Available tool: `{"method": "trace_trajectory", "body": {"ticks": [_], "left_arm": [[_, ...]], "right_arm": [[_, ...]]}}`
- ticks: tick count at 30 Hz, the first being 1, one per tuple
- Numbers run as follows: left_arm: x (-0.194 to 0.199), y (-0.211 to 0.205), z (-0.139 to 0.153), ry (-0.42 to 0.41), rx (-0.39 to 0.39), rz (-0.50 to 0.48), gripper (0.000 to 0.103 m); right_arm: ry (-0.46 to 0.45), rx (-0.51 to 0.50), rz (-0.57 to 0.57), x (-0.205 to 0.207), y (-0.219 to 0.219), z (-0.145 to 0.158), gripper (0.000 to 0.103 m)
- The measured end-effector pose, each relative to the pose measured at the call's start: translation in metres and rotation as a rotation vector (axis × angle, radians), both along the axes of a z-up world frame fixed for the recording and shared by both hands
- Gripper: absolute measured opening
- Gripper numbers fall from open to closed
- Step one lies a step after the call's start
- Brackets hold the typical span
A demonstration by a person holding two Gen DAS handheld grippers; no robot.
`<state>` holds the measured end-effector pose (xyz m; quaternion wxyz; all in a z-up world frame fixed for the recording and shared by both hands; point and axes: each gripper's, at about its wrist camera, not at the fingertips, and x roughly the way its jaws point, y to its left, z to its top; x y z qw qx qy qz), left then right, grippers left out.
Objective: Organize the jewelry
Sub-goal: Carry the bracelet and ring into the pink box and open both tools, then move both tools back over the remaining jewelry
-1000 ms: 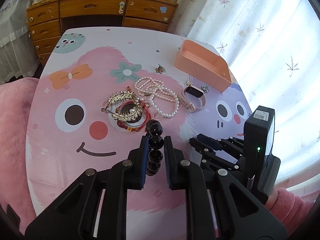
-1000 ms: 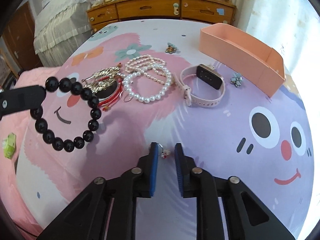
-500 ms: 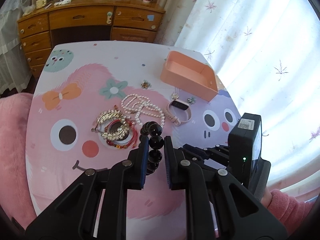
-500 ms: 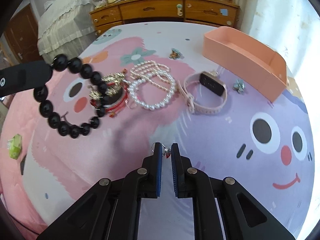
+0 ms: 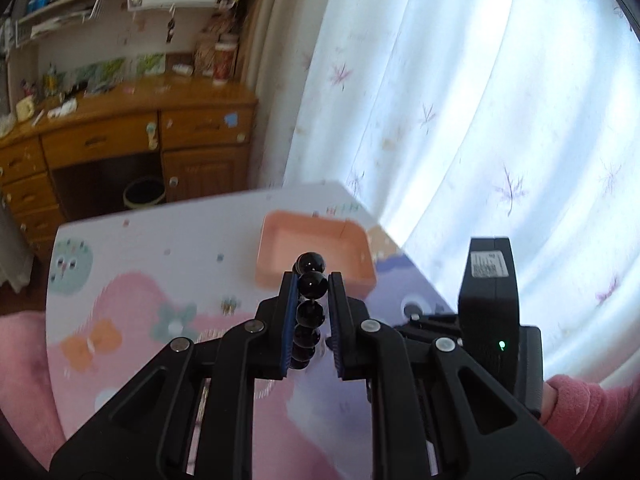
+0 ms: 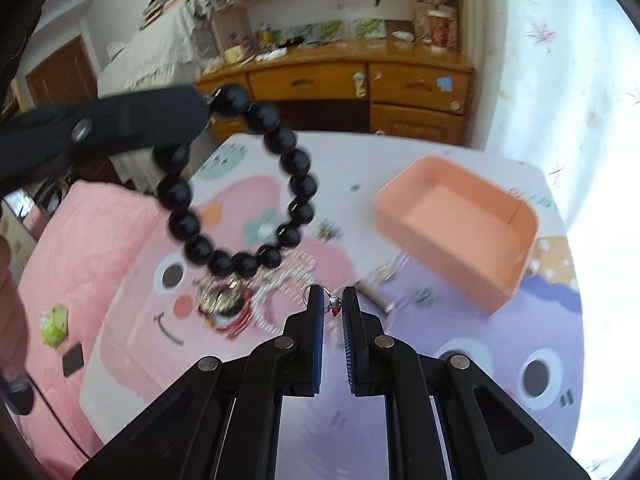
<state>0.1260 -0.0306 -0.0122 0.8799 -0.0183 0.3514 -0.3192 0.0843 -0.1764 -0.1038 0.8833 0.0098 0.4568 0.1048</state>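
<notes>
My left gripper [image 5: 312,281] is shut on a black bead bracelet [image 5: 309,308] and holds it high above the table, in line with the pink tray [image 5: 276,268]. In the right wrist view the bracelet [image 6: 298,184] hangs as a ring from the left gripper's fingers [image 6: 132,120]. My right gripper [image 6: 333,305] is shut on a small silver and red earring [image 6: 334,303], lifted above the table. The pink tray [image 6: 500,276] sits to its right and looks empty. The jewelry pile [image 6: 240,300] lies blurred on the table below.
The table has a pink and purple cartoon cover [image 6: 460,360]. A wooden desk [image 6: 340,80] stands beyond the table's far edge. A white curtain [image 5: 480,120] hangs on the right. A small flower brooch [image 6: 327,232] lies near the tray.
Both grippers have risen and tilted upward. The left one carried the black bracelet toward the pink tray. The right one lifted the earring off the table.
</notes>
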Motion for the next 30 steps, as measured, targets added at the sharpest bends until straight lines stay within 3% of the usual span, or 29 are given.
{"method": "trace_trajectory", "body": {"ticks": [6, 10, 19, 24, 25, 26, 27, 28, 30], "left_arm": [[0.035, -0.041, 0.013, -0.077, -0.017, 0.008, 0.013], [0.062, -0.066, 0.007, -0.069, -0.026, 0.037, 0.013], [0.123, -0.119, -0.041, 0.043, -0.037, 0.125, 0.013], [0.137, -0.137, -0.063, 0.064, 0.003, 0.138, 0.013], [0.14, -0.14, -0.065, 0.066, 0.013, 0.141, 0.015], [0.14, -0.139, -0.065, 0.069, 0.024, 0.146, 0.017], [0.141, -0.139, -0.064, 0.073, 0.046, 0.153, 0.031], [0.142, -0.14, -0.065, 0.072, 0.071, 0.164, 0.053], [0.139, -0.131, -0.06, 0.052, 0.09, 0.199, 0.065]], "right_arm": [[-0.062, -0.007, -0.071, 0.025, -0.051, 0.023, 0.009], [-0.064, -0.002, -0.114, 0.048, -0.092, 0.026, 0.009], [0.016, 0.088, -0.163, 0.093, -0.167, -0.009, 0.009], [0.056, 0.088, -0.174, 0.104, -0.18, -0.031, 0.012], [0.066, 0.093, -0.177, 0.105, -0.179, -0.034, 0.024], [0.073, 0.102, -0.18, 0.106, -0.181, -0.036, 0.042], [0.069, 0.112, -0.187, 0.106, -0.183, -0.037, 0.05], [0.061, 0.116, -0.195, 0.104, -0.179, -0.038, 0.06], [0.047, 0.124, -0.211, 0.102, -0.178, -0.038, 0.063]]}}
